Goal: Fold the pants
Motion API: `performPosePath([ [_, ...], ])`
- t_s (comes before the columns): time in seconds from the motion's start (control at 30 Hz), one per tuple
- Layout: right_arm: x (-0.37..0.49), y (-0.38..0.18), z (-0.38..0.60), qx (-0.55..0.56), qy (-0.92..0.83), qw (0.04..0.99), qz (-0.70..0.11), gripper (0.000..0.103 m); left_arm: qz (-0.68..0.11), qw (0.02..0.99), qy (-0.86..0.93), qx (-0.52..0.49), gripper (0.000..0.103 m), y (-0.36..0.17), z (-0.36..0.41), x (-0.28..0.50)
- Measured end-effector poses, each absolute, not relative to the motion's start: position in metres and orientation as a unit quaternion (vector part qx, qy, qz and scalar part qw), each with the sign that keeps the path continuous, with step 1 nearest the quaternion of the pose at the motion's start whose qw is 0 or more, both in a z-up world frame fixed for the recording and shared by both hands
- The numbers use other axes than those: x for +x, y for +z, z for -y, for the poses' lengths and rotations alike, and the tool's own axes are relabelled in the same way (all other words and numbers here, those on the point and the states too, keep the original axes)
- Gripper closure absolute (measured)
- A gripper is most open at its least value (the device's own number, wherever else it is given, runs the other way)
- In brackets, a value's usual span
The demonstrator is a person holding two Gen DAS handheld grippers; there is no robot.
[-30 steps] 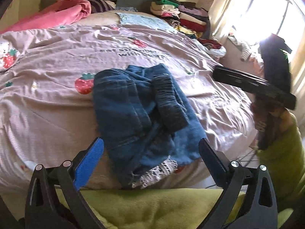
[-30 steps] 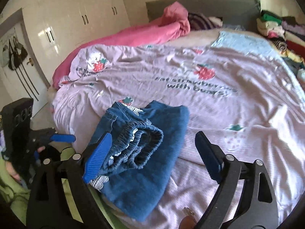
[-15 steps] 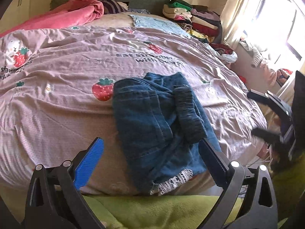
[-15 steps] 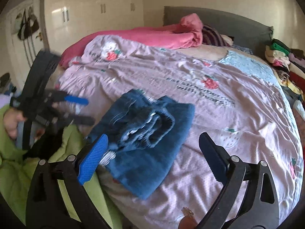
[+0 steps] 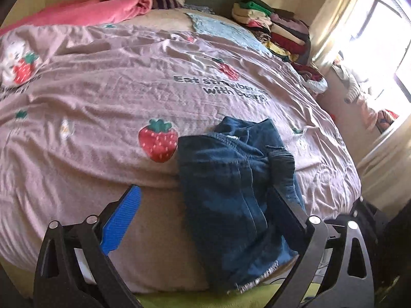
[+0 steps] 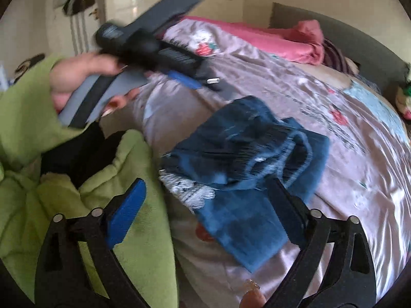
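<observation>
The folded denim pants (image 5: 231, 192) are seen lying at the near edge of the bed, on the mauve strawberry-print bedspread (image 5: 102, 97), with the elastic waistband bunched on top and the frayed, lace-trimmed hem hanging toward the edge. A printed strawberry (image 5: 158, 140) is found just beside the pants on their left in the left wrist view.

The left gripper (image 5: 203, 213) is held above the near edge of the bed with its jaws spread wide; they have just been closing a little, and nothing is gripped. Its blue-padded finger stands over bare bedspread, while the dark finger is seen in front of the right part of the pants; whether it touches the cloth cannot be told.

The right gripper (image 6: 205, 200) is likewise spread wide and empty, its jaws having just narrowed slightly. In its view the pants (image 6: 246, 159) lie ahead of and partly between the fingers, blurred by motion. The left hand (image 6: 84, 74), in a green sleeve (image 6: 28, 118), is seen at upper left, wrapped around the handle of the other tool.

A pink blanket (image 5: 102, 7) is bunched at the head of the bed, and a stack of folded clothes (image 5: 274, 30) is piled at the far right corner near the bright window (image 5: 380, 38). Green padded fabric (image 6: 123, 179) fills the near left of the right wrist view.
</observation>
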State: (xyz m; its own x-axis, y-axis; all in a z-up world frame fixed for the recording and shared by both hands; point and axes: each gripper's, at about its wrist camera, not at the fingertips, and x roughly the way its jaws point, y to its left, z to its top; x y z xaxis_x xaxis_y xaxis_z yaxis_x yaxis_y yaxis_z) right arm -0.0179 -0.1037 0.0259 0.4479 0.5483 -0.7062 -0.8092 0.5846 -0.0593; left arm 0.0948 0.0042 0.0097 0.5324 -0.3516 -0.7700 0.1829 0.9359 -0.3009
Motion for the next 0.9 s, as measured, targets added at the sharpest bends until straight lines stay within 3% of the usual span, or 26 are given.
performPosePath([
  [0.07, -0.018, 0.022, 0.093, -0.213, 0.428, 0.817, -0.323, 0.029, -0.469, 0.864, -0.165, -0.087, 0.04, 0.005, 0.002, 0.103],
  [0.17, -0.017, 0.017, 0.079, -0.241, 0.439, 0.806, -0.317, 0.04, -0.483, 0.852, -0.182, -0.09, 0.053, -0.008, 0.008, 0.114],
  [0.2, -0.017, 0.015, 0.073, -0.255, 0.445, 0.8, -0.311, 0.047, -0.488, 0.85, -0.181, -0.088, 0.053, -0.012, 0.011, 0.117],
  [0.3, -0.017, 0.01, 0.054, -0.303, 0.461, 0.78, -0.294, 0.053, -0.496, 0.846, -0.178, -0.083, 0.053, -0.022, 0.016, 0.123],
  [0.47, -0.003, -0.007, 0.03, -0.355, 0.468, 0.753, -0.297, 0.054, -0.504, 0.842, -0.174, -0.086, 0.051, -0.029, 0.016, 0.13],
  [0.53, 0.002, -0.013, 0.025, -0.364, 0.474, 0.743, -0.3, 0.064, -0.506, 0.841, -0.173, -0.087, 0.05, -0.03, 0.014, 0.132],
  [0.6, 0.003, -0.013, 0.025, -0.35, 0.503, 0.724, -0.317, 0.093, -0.508, 0.84, -0.172, -0.085, 0.05, -0.031, 0.015, 0.133],
  [0.77, -0.016, -0.003, 0.049, -0.341, 0.539, 0.698, -0.326, 0.098, -0.507, 0.839, -0.175, -0.086, 0.046, -0.033, 0.014, 0.134],
  [0.9, -0.01, -0.026, 0.058, -0.319, 0.514, 0.712, -0.356, 0.097, -0.505, 0.841, -0.174, -0.091, 0.045, -0.035, 0.015, 0.134],
])
